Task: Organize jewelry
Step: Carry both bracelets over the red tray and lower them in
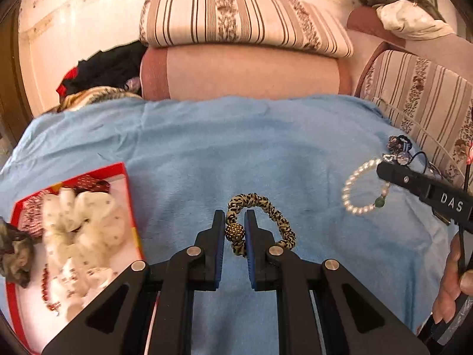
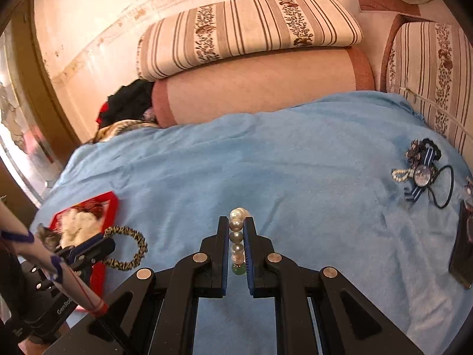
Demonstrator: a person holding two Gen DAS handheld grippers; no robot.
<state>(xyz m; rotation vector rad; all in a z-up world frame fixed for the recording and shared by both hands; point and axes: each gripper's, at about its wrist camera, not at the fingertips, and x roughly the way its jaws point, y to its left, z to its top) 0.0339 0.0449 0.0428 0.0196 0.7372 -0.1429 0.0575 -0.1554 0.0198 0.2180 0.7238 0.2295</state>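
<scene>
My left gripper [image 1: 235, 222] is shut on a leopard-print hair tie [image 1: 278, 216] at its gold bead [image 1: 235, 232], over the blue blanket [image 1: 236, 148]. The hair tie also shows in the right wrist view [image 2: 130, 248]. My right gripper [image 2: 236, 230] is shut on a white pearl bracelet [image 2: 236, 236] with a green bead. The bracelet also shows in the left wrist view [image 1: 354, 186]. A red box [image 1: 130, 195] on the left holds a white scrunchie [image 1: 85, 224] and a red bead strand [image 1: 47, 290].
A blue ribbon brooch with pearls and a black hair elastic [image 2: 422, 174] lie at the right of the blanket. A dark flat object [image 2: 464, 248] lies at the right edge. Striped cushions [image 1: 242, 20] and a bolster [image 1: 251, 71] stand behind.
</scene>
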